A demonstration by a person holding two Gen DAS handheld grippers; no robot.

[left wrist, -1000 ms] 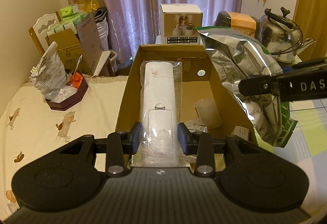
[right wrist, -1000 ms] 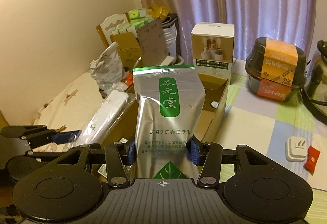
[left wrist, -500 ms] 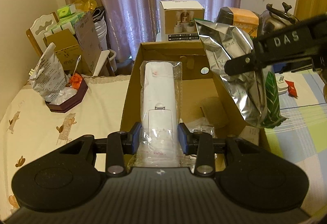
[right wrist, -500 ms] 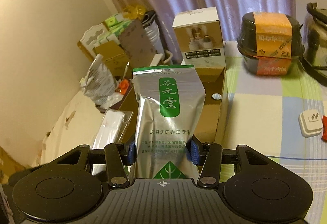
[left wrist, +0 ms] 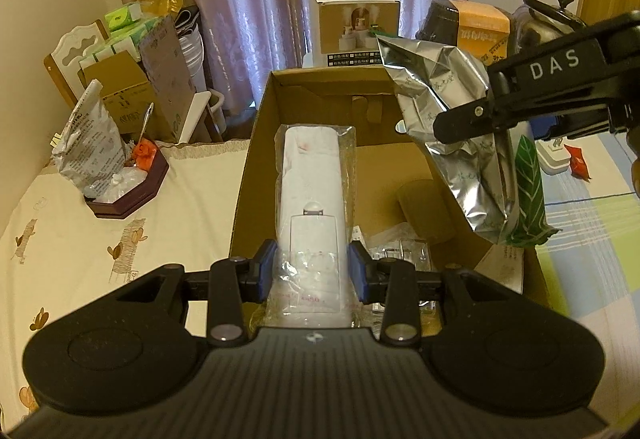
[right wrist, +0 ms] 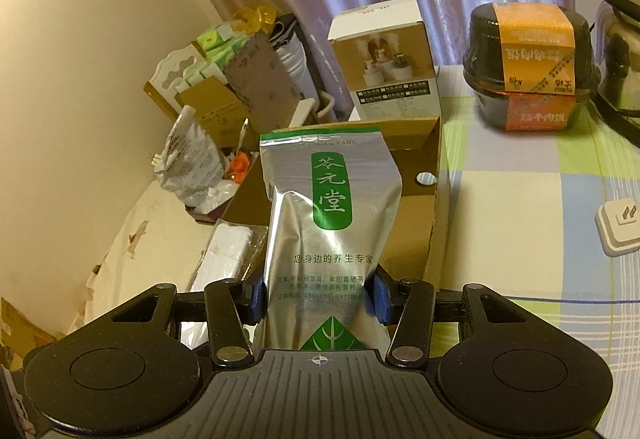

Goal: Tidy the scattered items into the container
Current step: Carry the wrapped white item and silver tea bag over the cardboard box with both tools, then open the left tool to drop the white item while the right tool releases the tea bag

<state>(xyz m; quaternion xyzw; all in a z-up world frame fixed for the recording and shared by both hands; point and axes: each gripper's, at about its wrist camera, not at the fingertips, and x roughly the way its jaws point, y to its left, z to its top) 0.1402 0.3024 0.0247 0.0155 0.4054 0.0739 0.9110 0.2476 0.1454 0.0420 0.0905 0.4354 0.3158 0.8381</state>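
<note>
1. Here, left wrist view: the left gripper [left wrist: 312,273] is clamped on the near end of a white bagged pack [left wrist: 311,207], whose length runs forward over the open box [left wrist: 256,143]. The pack's far end points at the back wall, along the left half of the floor.
2. Same view: the right gripper [left wrist: 460,127] reaches in from the right, clamped on a foil bag [left wrist: 452,127] that hangs over the box's right wall. Small clear packets [left wrist: 400,255] already lie on the floor between.
3. Right wrist view: the right gripper [right wrist: 318,295] pinches the foil bag [right wrist: 328,223] low on its sides; the bag stands upright before the box [right wrist: 434,215].
4. Judged advice: lower the pack flat against the left wall before letting go, keeping the right half free.
5. The foil bag probably needs carrying inward past the wall, then tipping down, lest its base catch the rim.
</note>
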